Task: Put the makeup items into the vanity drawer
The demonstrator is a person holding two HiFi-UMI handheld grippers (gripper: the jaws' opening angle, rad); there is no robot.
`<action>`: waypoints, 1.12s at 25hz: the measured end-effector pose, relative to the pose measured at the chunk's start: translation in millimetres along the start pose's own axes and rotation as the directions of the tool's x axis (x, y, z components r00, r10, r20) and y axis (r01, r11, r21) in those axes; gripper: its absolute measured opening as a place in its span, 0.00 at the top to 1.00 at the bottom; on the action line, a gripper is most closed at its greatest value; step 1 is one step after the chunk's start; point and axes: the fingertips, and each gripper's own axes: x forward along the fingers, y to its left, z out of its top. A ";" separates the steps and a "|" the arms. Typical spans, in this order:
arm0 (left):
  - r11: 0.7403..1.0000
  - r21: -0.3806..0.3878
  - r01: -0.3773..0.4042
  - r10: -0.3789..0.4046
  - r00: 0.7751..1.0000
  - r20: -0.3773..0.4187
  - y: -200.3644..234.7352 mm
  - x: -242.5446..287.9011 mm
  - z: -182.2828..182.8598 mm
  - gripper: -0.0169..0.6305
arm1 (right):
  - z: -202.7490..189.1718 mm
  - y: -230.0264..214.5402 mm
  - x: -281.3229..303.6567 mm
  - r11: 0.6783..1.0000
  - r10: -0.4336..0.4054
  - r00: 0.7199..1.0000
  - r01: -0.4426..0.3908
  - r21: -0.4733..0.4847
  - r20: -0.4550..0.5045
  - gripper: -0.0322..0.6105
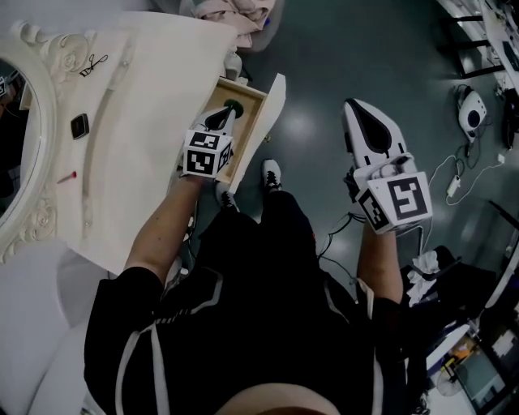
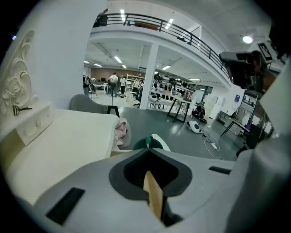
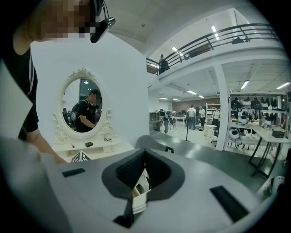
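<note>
The white vanity has its wooden drawer pulled out at its right side. My left gripper hovers over the drawer, jaws together with nothing seen between them. A dark green round item lies in the drawer right at its tips, and shows past the left gripper as a green item. On the vanity top lie an eyelash curler, a black compact and a red stick. My right gripper is shut and empty above the floor; the right gripper faces the mirror.
An oval mirror with a carved frame stands at the vanity's left. Pink cloth lies on a seat beyond the vanity. The person's shoes stand below the drawer. Cables and a white device lie on the floor to the right.
</note>
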 end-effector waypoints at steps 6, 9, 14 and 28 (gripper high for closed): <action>1.000 -0.004 -0.029 0.028 0.996 -0.084 12.3 32.5 -36.5 0.97 | -25.7 -8.8 5.1 1.000 -0.006 0.999 0.007 0.018 -0.048 0.94; 0.999 -0.003 -0.050 0.049 0.990 -0.135 21.9 46.9 -54.8 0.97 | -37.4 -13.2 10.2 0.999 -0.008 0.999 0.010 0.042 -0.053 0.94; 0.997 0.015 -0.073 0.074 0.974 -0.214 30.1 75.4 -83.7 0.97 | -62.3 -18.6 17.6 0.997 0.007 0.996 0.000 0.076 -0.090 0.94; 0.993 0.053 -0.106 0.119 0.916 -0.383 46.2 120.5 -133.6 0.97 | -118.9 -33.7 26.2 0.987 0.013 0.990 0.009 0.161 -0.139 0.94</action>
